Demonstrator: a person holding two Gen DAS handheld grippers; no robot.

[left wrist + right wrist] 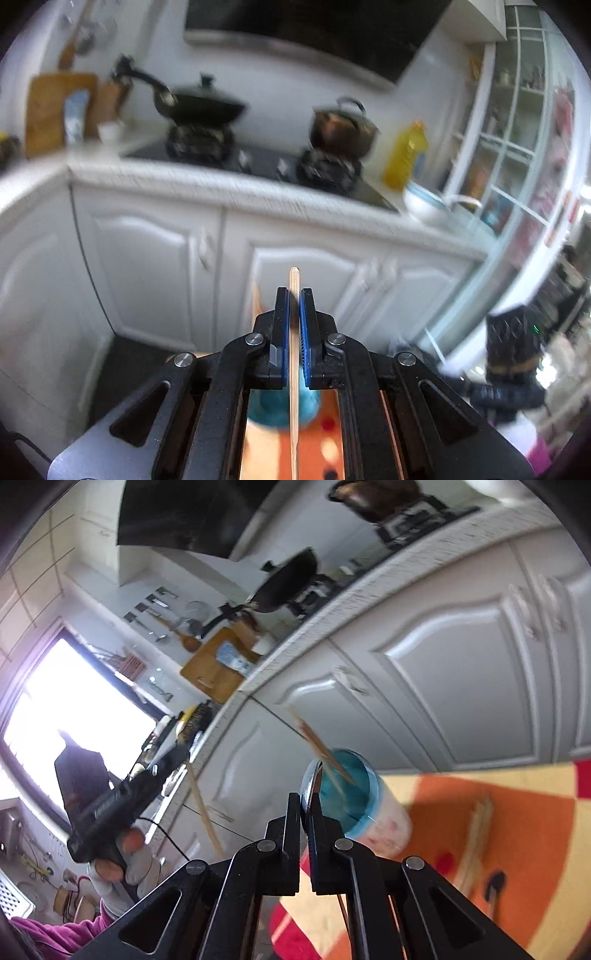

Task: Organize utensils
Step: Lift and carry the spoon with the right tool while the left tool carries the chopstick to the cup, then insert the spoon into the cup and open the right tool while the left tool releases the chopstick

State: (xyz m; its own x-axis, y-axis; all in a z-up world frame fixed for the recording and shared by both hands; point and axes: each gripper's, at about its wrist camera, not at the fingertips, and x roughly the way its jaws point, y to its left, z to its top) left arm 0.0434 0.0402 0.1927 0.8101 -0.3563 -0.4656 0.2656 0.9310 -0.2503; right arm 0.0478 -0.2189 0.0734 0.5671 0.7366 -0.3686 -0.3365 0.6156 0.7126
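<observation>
My left gripper [294, 295] is shut on a pale wooden chopstick [294, 350] that runs straight up between the blue pads, above a blue cup [282, 410]. In the right wrist view my right gripper [309, 801] is shut on a metal spoon [312, 779], its bowl at the rim of the blue cup [354, 794], which holds several chopsticks [317, 742]. More chopsticks [478, 842] lie on the orange and yellow tablecloth [517, 812]. The left gripper [110, 801] with its chopstick [205, 812] shows at the left.
White cabinet doors [147, 258] and a counter [221, 181] with a hob, wok [203, 107], kettle [340, 129], oil bottle [404, 155] and bowl [424, 203] stand ahead. A dark utensil [495, 884] lies on the cloth.
</observation>
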